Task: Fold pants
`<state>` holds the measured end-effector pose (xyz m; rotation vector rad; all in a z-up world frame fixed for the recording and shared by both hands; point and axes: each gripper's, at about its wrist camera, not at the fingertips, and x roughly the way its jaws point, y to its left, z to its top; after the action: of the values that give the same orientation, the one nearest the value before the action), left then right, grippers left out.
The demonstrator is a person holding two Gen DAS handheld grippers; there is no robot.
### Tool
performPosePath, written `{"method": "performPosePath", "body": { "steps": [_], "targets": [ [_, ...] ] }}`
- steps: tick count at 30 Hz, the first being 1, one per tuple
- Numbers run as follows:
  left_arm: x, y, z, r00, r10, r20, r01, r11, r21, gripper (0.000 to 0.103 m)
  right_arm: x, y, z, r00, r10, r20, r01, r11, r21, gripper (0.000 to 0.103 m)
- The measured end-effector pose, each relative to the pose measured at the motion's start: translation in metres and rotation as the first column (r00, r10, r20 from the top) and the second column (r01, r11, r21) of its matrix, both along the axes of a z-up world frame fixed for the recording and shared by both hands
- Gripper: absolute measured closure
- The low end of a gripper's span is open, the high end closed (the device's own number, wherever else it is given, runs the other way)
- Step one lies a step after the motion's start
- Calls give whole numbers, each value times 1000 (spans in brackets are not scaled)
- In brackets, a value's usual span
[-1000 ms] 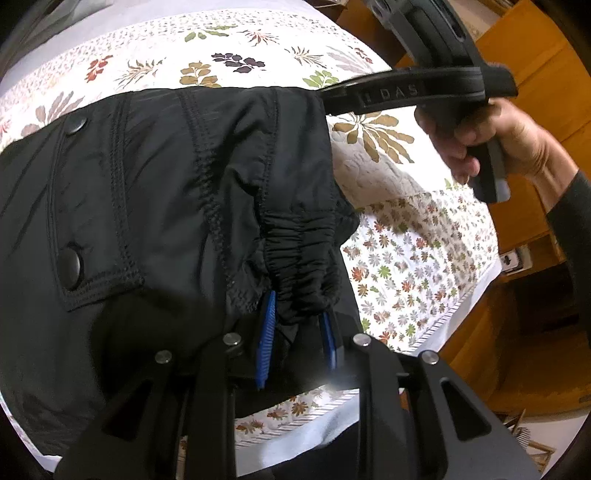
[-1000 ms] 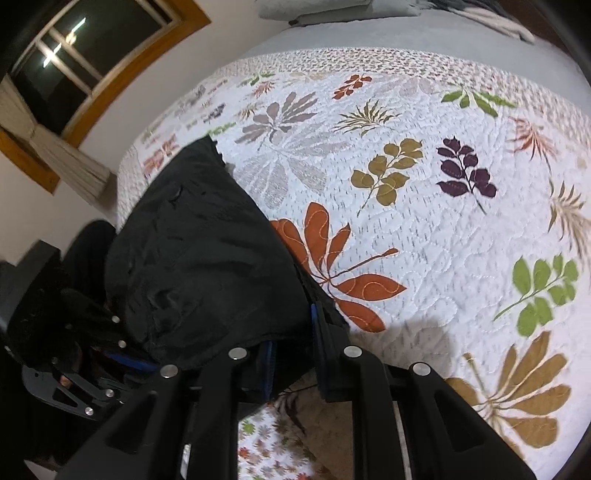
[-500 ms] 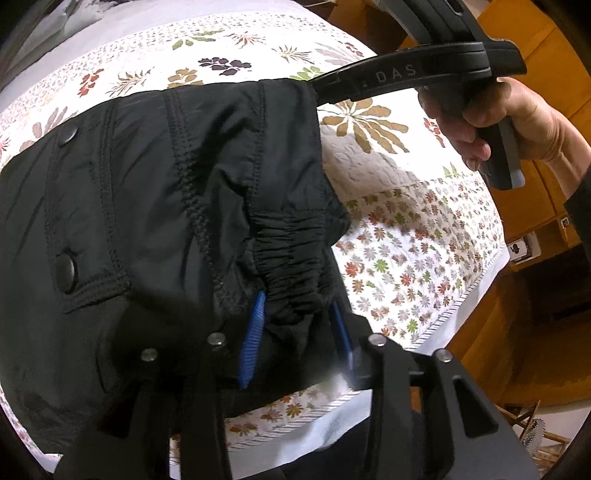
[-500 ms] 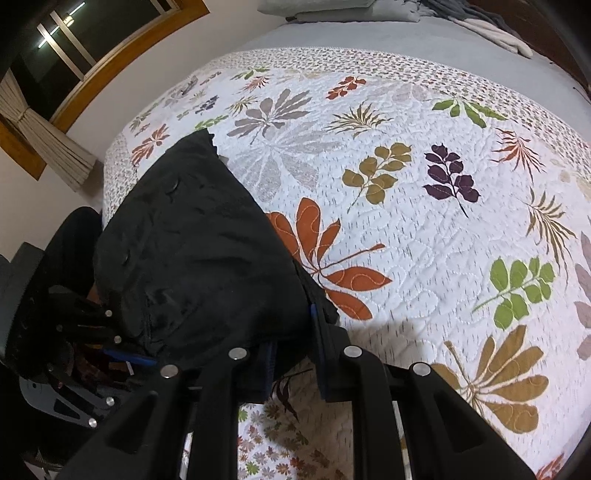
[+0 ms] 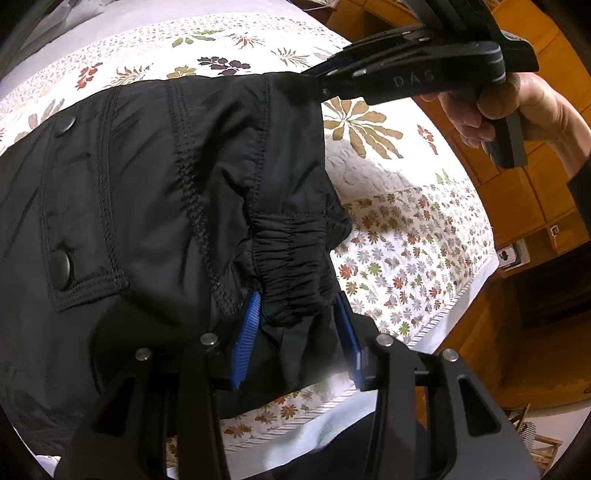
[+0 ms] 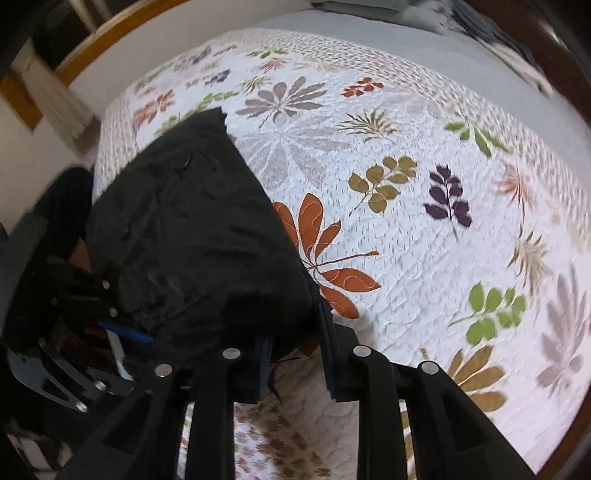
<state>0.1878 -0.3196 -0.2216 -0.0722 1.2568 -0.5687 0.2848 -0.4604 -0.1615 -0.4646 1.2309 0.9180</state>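
Black pants (image 5: 155, 192) with snap buttons and an elastic cuff lie on a leaf-patterned quilt (image 5: 388, 229). My left gripper (image 5: 295, 332) is shut on the gathered elastic cuff between its blue pads (image 5: 245, 332). My right gripper (image 6: 293, 354) is shut on another edge of the pants (image 6: 192, 236); in the left wrist view it (image 5: 321, 79) holds the far corner, lifted above the quilt. The left gripper also shows at the left of the right wrist view (image 6: 110, 325).
The quilt (image 6: 406, 206) covers a bed, with its edge (image 5: 443, 314) close in front. Wooden cabinets (image 5: 517, 192) stand to the right. A wood-framed window and curtain (image 6: 55, 99) are at the far left. Grey bedding (image 6: 369, 22) lies at the bed's far end.
Both grippers have carried the held pants edge a little further over the bed. The right gripper has risen and moved right in the left wrist view. Both grips are unchanged.
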Motion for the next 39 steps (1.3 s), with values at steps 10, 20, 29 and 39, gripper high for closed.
{"method": "performPosePath", "body": {
  "steps": [10, 20, 29, 39],
  "targets": [
    [4, 13, 5, 999, -9, -49, 4, 995, -101, 47, -47, 35, -11, 827, 476, 299, -355, 855, -379, 14],
    [16, 26, 29, 999, 6, -35, -13, 977, -212, 40, -34, -18, -29, 828, 451, 333, -299, 858, -418, 22],
    [19, 19, 26, 999, -27, 18, 30, 982, -186, 28, -5, -39, 37, 933, -196, 301, 166, 979, 121, 18],
    [-25, 60, 44, 999, -48, 18, 51, 968, -245, 23, -28, -25, 6, 908, -261, 328, 299, 952, -70, 19]
  ]
}}
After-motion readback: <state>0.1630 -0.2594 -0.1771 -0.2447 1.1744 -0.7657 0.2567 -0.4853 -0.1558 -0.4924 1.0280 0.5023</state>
